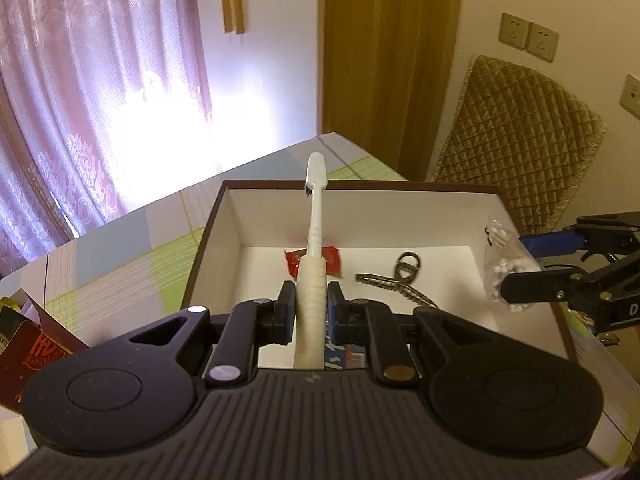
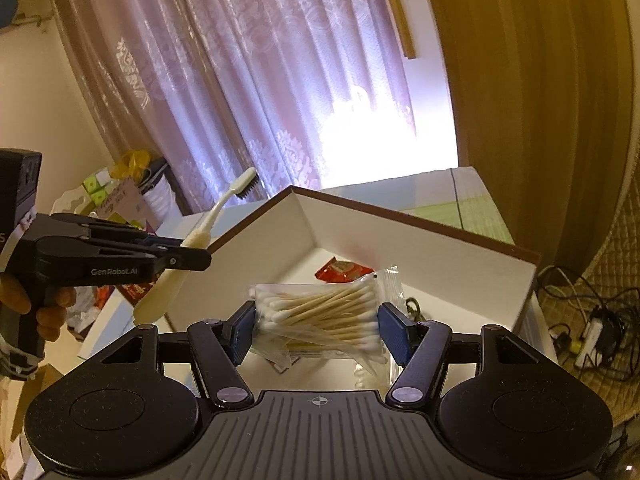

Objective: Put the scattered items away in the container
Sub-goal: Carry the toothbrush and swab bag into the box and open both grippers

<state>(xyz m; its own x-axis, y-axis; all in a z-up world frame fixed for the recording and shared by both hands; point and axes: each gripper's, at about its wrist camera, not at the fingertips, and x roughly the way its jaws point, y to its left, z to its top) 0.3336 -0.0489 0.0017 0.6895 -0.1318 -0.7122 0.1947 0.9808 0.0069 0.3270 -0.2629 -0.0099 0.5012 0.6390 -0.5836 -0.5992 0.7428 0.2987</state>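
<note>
Pink curtains (image 2: 256,80) glow behind a checked tabletop (image 1: 132,256) carrying a white box (image 1: 224,248). Above the box, the left gripper (image 1: 312,304) is clamped on a toothbrush (image 1: 314,240), while the right gripper (image 2: 318,326) squeezes a bag of cotton swabs (image 2: 320,312). A red packet (image 2: 340,270) and a keyring strap (image 1: 400,276) lie inside.

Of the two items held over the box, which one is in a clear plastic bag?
The cotton swabs, held by the right gripper. The toothbrush in the left gripper is bare, without any wrapping.
</note>
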